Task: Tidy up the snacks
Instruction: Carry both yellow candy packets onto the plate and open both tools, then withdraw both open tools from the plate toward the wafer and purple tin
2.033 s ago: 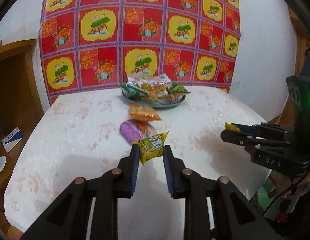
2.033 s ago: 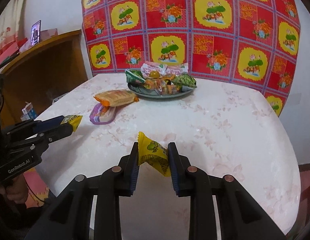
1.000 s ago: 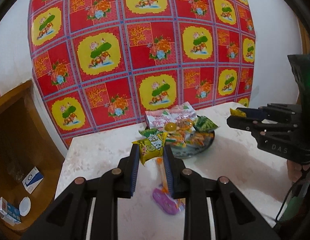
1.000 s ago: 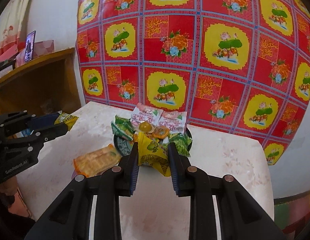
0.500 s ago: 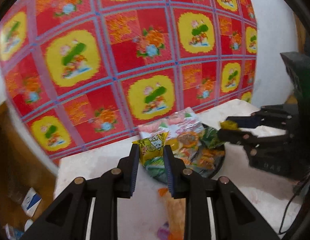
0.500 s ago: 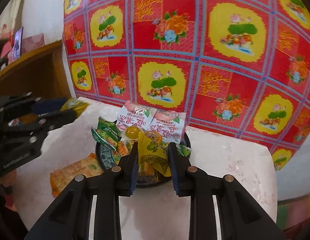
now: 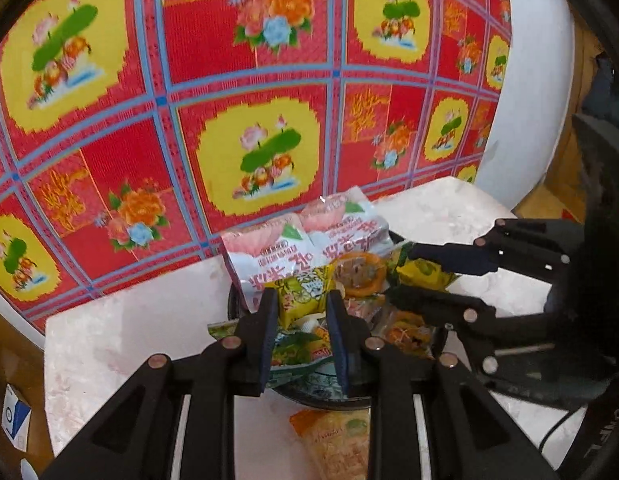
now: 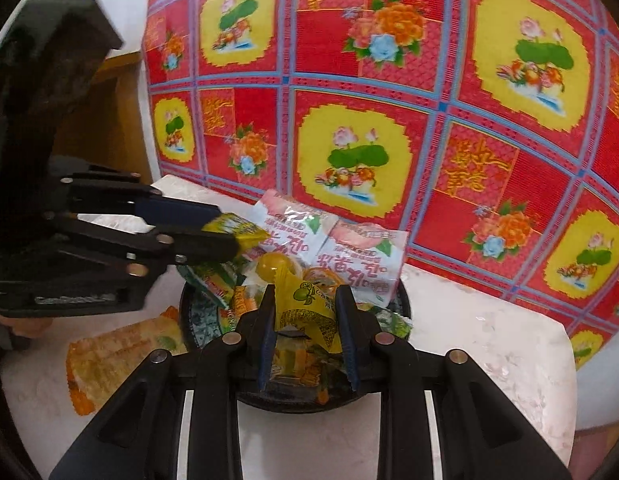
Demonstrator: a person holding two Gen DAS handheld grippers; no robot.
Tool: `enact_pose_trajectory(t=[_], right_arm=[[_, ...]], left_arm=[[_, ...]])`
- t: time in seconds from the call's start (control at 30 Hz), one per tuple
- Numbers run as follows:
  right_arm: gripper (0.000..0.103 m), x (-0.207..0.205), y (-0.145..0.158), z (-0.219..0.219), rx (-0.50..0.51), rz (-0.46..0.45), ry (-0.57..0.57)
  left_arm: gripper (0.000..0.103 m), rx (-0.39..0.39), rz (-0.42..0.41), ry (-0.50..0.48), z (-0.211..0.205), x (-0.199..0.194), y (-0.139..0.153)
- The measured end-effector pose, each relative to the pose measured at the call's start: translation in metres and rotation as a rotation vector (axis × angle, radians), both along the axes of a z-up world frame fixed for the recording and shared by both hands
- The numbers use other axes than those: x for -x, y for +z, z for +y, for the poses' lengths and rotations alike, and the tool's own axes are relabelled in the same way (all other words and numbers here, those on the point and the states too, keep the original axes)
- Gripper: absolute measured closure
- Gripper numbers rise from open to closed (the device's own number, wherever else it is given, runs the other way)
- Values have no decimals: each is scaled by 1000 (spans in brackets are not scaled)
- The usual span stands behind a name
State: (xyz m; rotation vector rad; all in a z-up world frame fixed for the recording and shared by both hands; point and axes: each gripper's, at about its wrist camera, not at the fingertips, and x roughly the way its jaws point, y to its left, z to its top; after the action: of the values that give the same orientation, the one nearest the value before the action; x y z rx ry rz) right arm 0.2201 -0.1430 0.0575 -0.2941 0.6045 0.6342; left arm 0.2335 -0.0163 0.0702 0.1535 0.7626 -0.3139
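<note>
My left gripper (image 7: 301, 312) is shut on a yellow lime-print snack packet (image 7: 299, 296) and hangs over the left part of a dark plate (image 7: 309, 398) heaped with snacks. My right gripper (image 8: 305, 316) is shut on a second yellow packet (image 8: 309, 304) above the same plate (image 8: 285, 404). Each gripper shows in the other's view, the right gripper (image 7: 405, 276) entering from the right and the left gripper (image 8: 233, 236) from the left, both tips over the heap. Two pink-and-white packets (image 8: 361, 256) lean at the plate's back.
An orange packet (image 7: 337, 444) lies on the white marbled table (image 7: 121, 344) just in front of the plate, also visible as the orange packet (image 8: 113, 356). A red-and-yellow flowered cloth (image 8: 389, 120) hangs close behind. A wooden cabinet (image 8: 121, 116) stands to the left.
Both grippers have moved forward across the table, each still holding its yellow packet, and now sit over the plate, which looks much larger. The purple packet has dropped out of view.
</note>
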Motion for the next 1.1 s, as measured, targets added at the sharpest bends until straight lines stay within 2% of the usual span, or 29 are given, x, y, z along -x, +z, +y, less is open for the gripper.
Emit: enact_pose_trajectory(t=[0.3, 0.7, 0.77, 0.9, 0.97, 1.1], right_arm=[[74, 2, -13, 11, 52, -4, 33], [73, -3, -16, 11, 69, 8, 10], [69, -5, -17, 11, 68, 11, 10], [58, -3, -17, 13, 77, -9, 9], [57, -2, -16, 13, 76, -16, 5], [54, -4, -14, 11, 64, -15, 3]], left_arm=[[77, -15, -5, -4, -2, -1, -8], [73, -22, -19, -1, -5, -1, -10], [72, -27, -23, 3, -6, 0, -10], [65, -36, -40, 8, -6, 3, -8], [61, -36, -44, 9, -5, 4, -7], [48, -32, -62, 22, -4, 5, -6]])
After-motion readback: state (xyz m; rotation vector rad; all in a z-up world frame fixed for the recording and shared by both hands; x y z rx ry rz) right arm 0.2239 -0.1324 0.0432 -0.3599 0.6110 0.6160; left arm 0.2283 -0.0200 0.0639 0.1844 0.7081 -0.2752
